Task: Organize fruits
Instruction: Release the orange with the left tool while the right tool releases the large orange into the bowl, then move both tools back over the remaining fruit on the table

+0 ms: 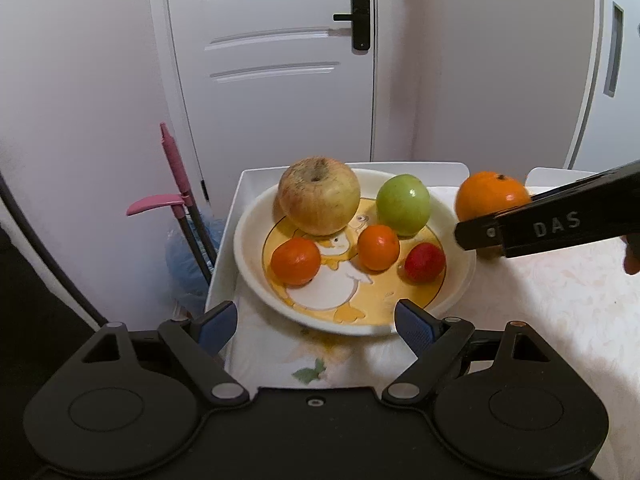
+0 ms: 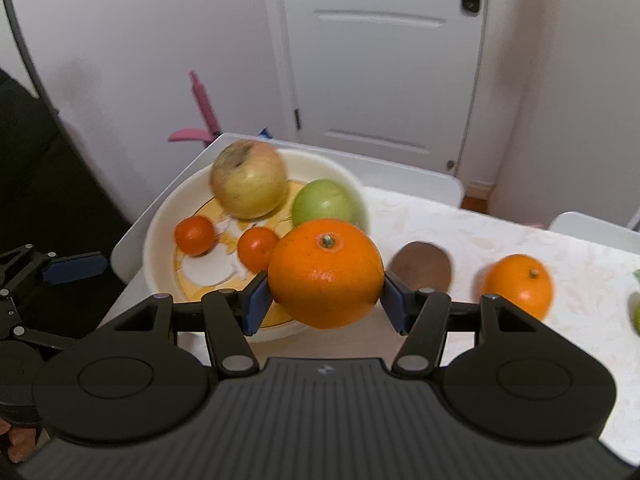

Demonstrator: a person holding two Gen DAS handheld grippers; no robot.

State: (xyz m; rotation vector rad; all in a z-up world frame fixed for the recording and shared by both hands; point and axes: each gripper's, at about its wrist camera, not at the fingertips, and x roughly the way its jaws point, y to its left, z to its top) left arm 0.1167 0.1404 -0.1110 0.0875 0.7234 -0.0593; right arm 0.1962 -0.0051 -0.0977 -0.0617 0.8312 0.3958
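Observation:
A white plate with a duck picture [image 1: 248,248] [image 2: 160,248] holds a yellowish apple [image 1: 319,196] [image 2: 248,184], a green apple [image 1: 403,204] [image 2: 326,202], two small tangerines [image 1: 296,261] [image 1: 378,247] [image 2: 195,235] and a red fruit [image 1: 425,263]. My right gripper [image 2: 326,300] is shut on a large orange [image 2: 325,272] [image 1: 492,196], held just right of the plate's rim. My left gripper [image 1: 316,326] stands open at the plate's near edge with nothing between its pads.
On the tablecloth right of the plate lie a brown kiwi [image 2: 422,266] and another orange [image 2: 519,285]. A white tray rim [image 1: 228,240] borders the table's left side. Pink-handled cleaning tools [image 1: 176,184] lean by the door beyond.

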